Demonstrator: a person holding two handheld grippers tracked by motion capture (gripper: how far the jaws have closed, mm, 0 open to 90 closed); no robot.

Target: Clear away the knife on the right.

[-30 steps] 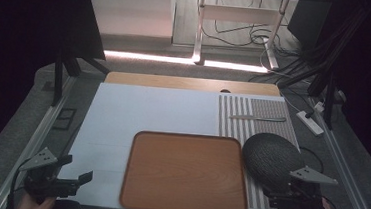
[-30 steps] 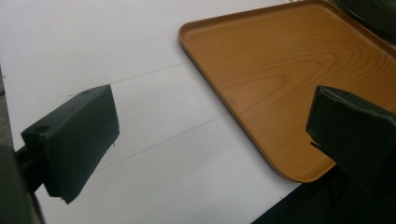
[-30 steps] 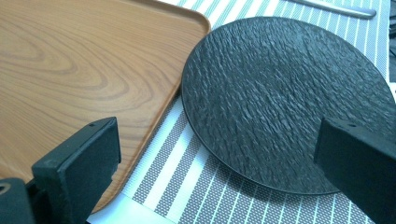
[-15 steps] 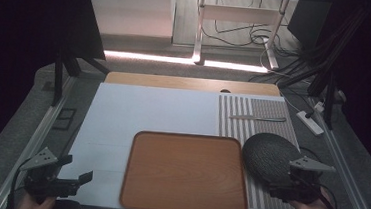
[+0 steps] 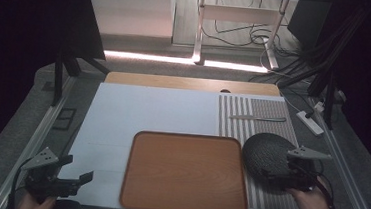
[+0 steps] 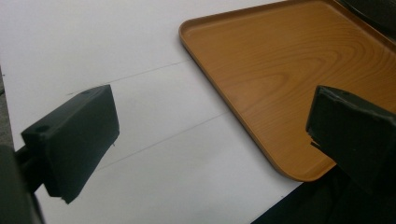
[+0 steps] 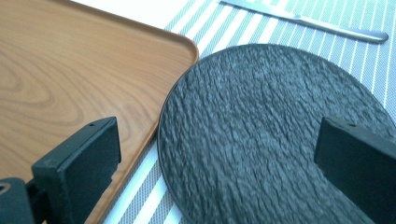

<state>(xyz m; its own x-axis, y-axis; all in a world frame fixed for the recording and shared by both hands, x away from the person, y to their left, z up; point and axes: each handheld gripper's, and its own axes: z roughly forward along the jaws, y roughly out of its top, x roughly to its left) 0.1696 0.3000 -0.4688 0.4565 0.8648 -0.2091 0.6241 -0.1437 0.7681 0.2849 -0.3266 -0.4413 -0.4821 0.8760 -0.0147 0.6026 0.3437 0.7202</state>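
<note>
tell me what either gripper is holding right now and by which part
Nothing is held. The right gripper is open over the near part of the round black textured plate; the left gripper is open above the white table.

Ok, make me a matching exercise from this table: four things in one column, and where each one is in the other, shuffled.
Things:
1. wooden tray
2. black plate
3. knife
4. left gripper

Places:
A. on the striped mat, far side, beyond the plate
B. over the white surface at the near left corner, jaws open
C. middle of the near edge, nothing on it
D. on the striped mat, right beside the tray, with the right gripper at it

Pairs: 1-C, 2-D, 3-A, 4-B
</note>
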